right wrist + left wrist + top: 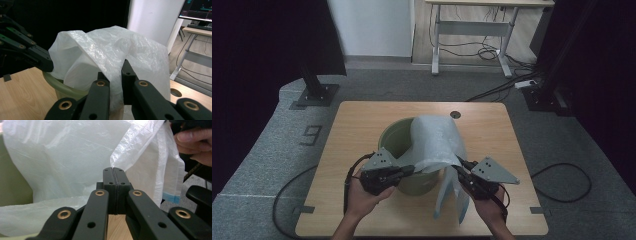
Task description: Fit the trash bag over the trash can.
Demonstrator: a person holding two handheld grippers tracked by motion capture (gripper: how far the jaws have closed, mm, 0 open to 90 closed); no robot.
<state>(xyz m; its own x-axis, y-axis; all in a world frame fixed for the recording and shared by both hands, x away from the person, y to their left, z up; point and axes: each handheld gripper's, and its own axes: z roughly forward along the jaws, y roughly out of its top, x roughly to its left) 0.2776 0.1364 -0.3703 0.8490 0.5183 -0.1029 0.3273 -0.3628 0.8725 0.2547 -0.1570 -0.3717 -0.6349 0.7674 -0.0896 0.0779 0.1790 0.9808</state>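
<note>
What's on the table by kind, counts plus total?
Green bin: 1
White plastic bag: 1
Gripper: 2, left gripper and right gripper, both at the bag
Total: 4

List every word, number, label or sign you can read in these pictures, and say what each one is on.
"9": a large grey figure on the floor left of the table, in the high view.
Monitor in the right gripper view: coloured lines on the screen, too small and blurred to read.
White plastic bag: a blue strip at its lower edge, with no readable print.
Green bin: no marking readable.
</note>
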